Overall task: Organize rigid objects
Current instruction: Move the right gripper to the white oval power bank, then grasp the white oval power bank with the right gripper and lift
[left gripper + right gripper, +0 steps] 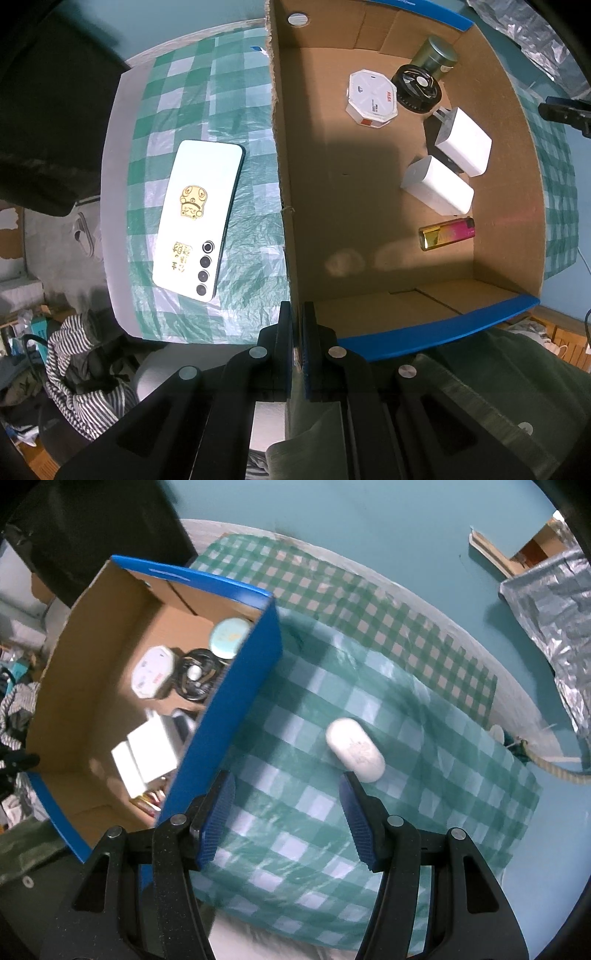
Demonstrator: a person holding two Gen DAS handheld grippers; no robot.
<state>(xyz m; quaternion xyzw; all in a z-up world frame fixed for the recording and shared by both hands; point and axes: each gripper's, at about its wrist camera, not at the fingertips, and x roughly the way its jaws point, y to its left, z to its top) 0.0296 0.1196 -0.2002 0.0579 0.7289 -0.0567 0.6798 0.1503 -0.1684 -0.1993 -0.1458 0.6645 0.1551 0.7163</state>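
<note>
A cardboard box (pixel 284 155) with a blue outside stands on the green checked cloth. My left gripper (pixel 298 314) points down and is shut on the near corner of the box's wall. Inside lie a white octagonal case (pixel 372 98), a black round item (pixel 416 88), a green tin (pixel 436 57), two white chargers (pixel 437 190) and a gold-and-pink lighter (pixel 447 233). A white phone (pixel 199 218) lies face down on the cloth left of the box. My right gripper (pixel 286 786) hangs open over the cloth beside the box (pixel 236 709). A white oval case (pixel 355 750) lies just past its right fingertip.
The checked cloth (pixel 424 701) covers a teal surface (pixel 369 524). Crumpled foil (pixel 554 602) and a rope (pixel 550 766) lie at the right. Striped fabric (pixel 85 369) and clutter sit on the floor below the table's left edge. A dark green garment (pixel 480 387) is near the box's front.
</note>
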